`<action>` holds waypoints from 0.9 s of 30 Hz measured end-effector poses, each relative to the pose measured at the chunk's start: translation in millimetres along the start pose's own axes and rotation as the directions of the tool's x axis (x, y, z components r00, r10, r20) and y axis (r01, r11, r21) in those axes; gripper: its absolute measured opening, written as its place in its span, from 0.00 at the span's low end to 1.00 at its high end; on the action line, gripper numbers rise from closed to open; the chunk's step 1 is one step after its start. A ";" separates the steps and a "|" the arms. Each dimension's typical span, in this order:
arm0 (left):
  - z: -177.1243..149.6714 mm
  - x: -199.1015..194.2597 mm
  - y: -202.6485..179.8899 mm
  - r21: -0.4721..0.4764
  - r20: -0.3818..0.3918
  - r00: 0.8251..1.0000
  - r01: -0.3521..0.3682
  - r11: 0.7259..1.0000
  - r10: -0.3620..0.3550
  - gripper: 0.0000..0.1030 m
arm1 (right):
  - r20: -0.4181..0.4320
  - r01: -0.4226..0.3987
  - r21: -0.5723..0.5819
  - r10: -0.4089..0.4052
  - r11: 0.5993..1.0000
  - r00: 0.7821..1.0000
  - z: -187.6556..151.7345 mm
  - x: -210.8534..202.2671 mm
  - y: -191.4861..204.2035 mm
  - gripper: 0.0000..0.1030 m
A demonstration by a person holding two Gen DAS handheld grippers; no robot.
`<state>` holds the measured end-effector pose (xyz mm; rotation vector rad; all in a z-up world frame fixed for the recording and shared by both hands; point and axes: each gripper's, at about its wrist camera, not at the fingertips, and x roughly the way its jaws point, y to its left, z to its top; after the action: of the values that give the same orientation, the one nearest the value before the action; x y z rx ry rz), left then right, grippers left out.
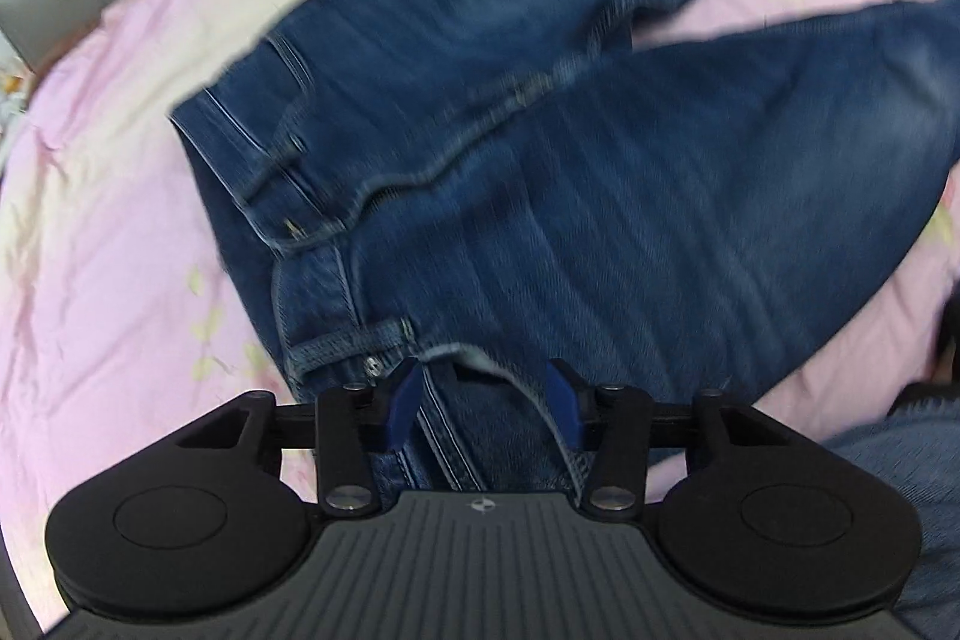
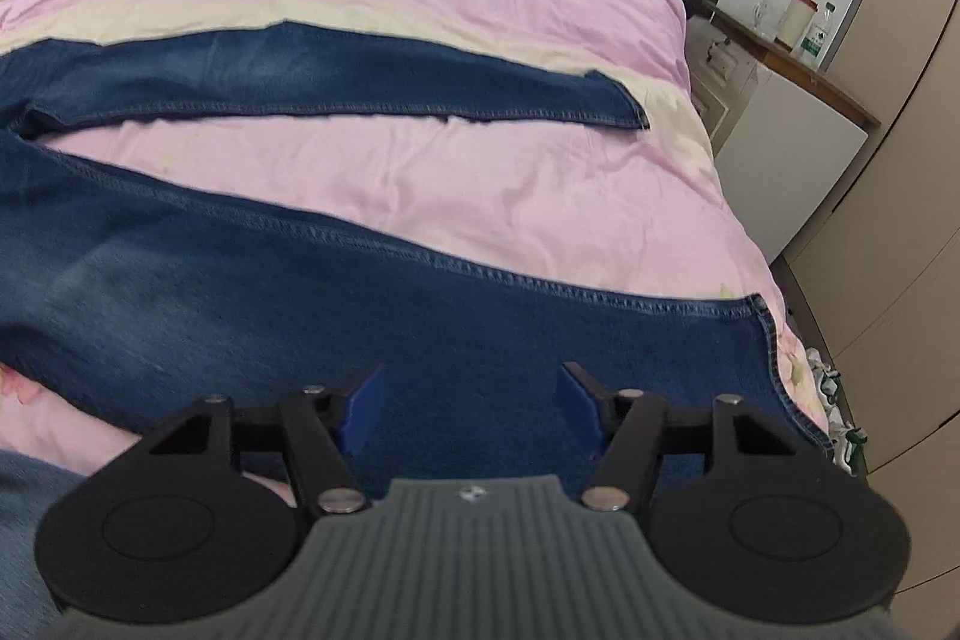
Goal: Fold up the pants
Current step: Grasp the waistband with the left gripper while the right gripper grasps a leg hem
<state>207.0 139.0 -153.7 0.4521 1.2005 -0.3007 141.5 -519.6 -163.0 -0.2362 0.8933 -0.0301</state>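
The jeans (image 1: 540, 148) lie spread on the pink quilt (image 1: 120, 220), legs apart. My left gripper (image 1: 483, 400) straddles the near waistband corner, fingers half-spread, not pinching. My right gripper (image 2: 471, 409) hangs half-spread over the near leg's hem end.

Dark blue jeans (image 1: 540, 172) lie flat on pink bedding (image 1: 120, 220). Their legs are spread apart, waistband toward the left.

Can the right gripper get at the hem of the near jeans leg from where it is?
Probably yes: the right gripper sits open over the near leg, and its hem lies bare just to its side, nothing between.
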 end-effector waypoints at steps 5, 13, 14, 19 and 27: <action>-1.9 38.1 8.7 -0.016 -0.118 0.993 -0.020 1.000 0.018 0.51 | -0.099 0.050 0.007 -0.049 0.999 0.994 -20.3 36.5 -20.6 0.48; -5.7 24.0 2.0 0.081 -0.133 0.990 -0.043 0.996 0.054 0.45 | -0.174 0.105 0.010 -0.102 0.994 0.979 -30.3 57.6 -40.4 0.49; -6.9 11.5 -0.3 0.114 -0.127 0.991 -0.020 0.993 0.035 0.45 | -0.168 0.102 0.001 -0.101 0.995 0.981 -29.8 54.3 -40.0 0.51; -2.0 -27.5 -26.4 0.245 -0.136 0.990 0.066 0.967 -0.033 0.58 | -0.150 0.100 -0.013 -0.100 0.995 0.984 -30.5 38.9 -39.1 0.55; 26.1 -5.8 -95.9 0.400 -0.333 0.939 0.223 0.889 -0.085 0.68 | -0.125 0.113 0.009 -0.111 0.994 0.986 -36.2 21.7 -44.4 0.57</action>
<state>182.8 42.5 -157.5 0.8149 1.4834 -0.6646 130.4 -572.4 -191.9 -0.2722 1.0028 -0.1579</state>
